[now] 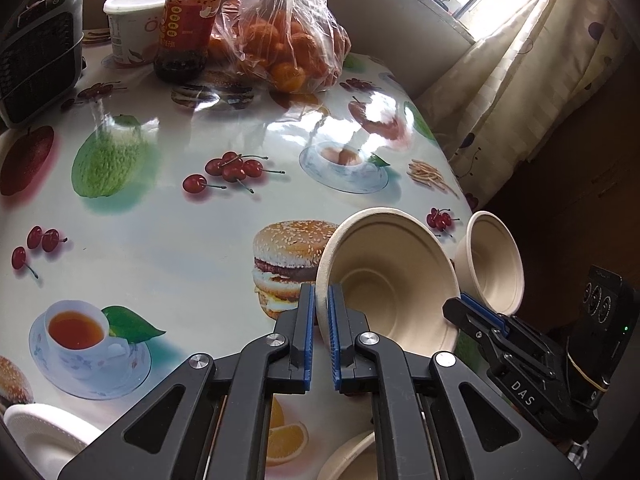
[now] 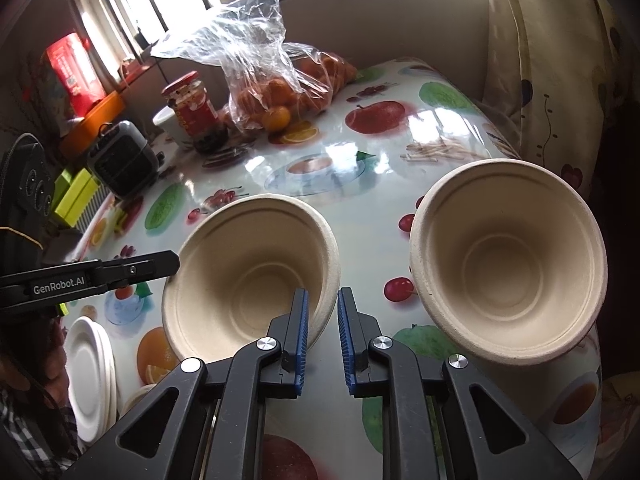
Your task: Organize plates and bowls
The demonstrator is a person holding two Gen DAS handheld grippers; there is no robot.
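My left gripper (image 1: 319,300) is shut on the rim of a beige paper bowl (image 1: 390,280) and holds it tilted above the table. My right gripper (image 2: 323,304) is shut on the rim of another beige bowl (image 2: 248,268). In the left wrist view the right gripper (image 1: 476,308) holds that bowl (image 1: 494,262) at the table's right edge. In the right wrist view the left-held bowl (image 2: 508,264) hangs at the right. A third beige bowl (image 1: 352,456) lies below my left gripper. White plates (image 2: 90,372) are stacked at the near left, and also show in the left wrist view (image 1: 44,436).
The table has a glossy fruit-print cloth (image 1: 168,216). At the back stand a bag of oranges (image 1: 288,40), a sauce jar (image 1: 188,24), a white cup (image 1: 132,24) and a small dark heater (image 1: 38,56). A curtain (image 1: 532,68) hangs at the right.
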